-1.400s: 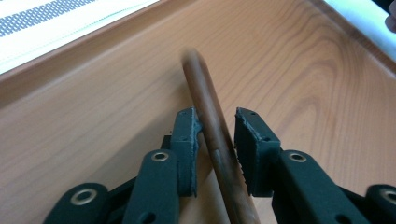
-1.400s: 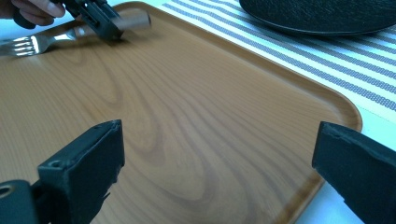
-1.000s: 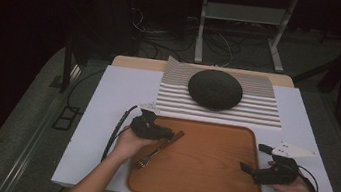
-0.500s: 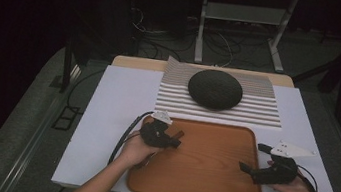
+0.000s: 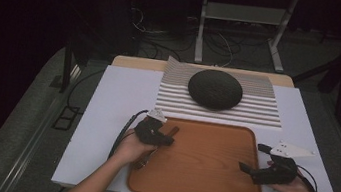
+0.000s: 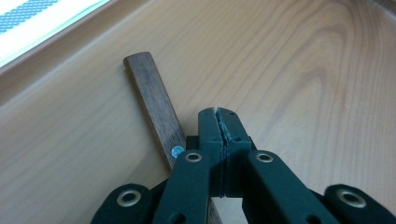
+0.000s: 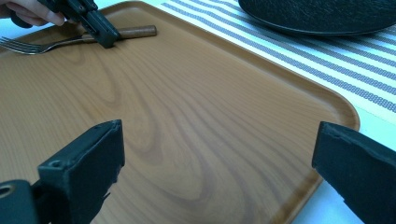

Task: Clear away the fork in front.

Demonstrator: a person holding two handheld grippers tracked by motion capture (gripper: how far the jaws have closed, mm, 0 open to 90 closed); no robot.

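Observation:
A fork (image 5: 145, 159) with a dark wooden handle (image 6: 152, 88) lies along the left side of the wooden tray (image 5: 209, 162). Its tines (image 7: 18, 45) point toward the near edge. My left gripper (image 5: 168, 140) points down at the handle, its tip right beside the wood. Its jaws are shut, pads pressed together (image 6: 218, 116) with nothing between them; the handle runs past on their left and under the gripper body. From the right gripper view that left gripper (image 7: 106, 39) rests across the handle (image 7: 137, 31). My right gripper (image 5: 252, 158) hovers wide open over the tray's right edge, empty (image 7: 222, 135).
A dark round plate (image 5: 215, 88) sits on a striped mat (image 5: 262, 111) just behind the tray, and both appear in the right gripper view as plate (image 7: 322, 14) and mat (image 7: 299, 60). White table cover (image 5: 105, 117) surrounds the tray. Cables trail from both grippers.
My left hand has shifted slightly over the fork at the tray's left side, and its jaws have come together. The right hand has stayed where it was.

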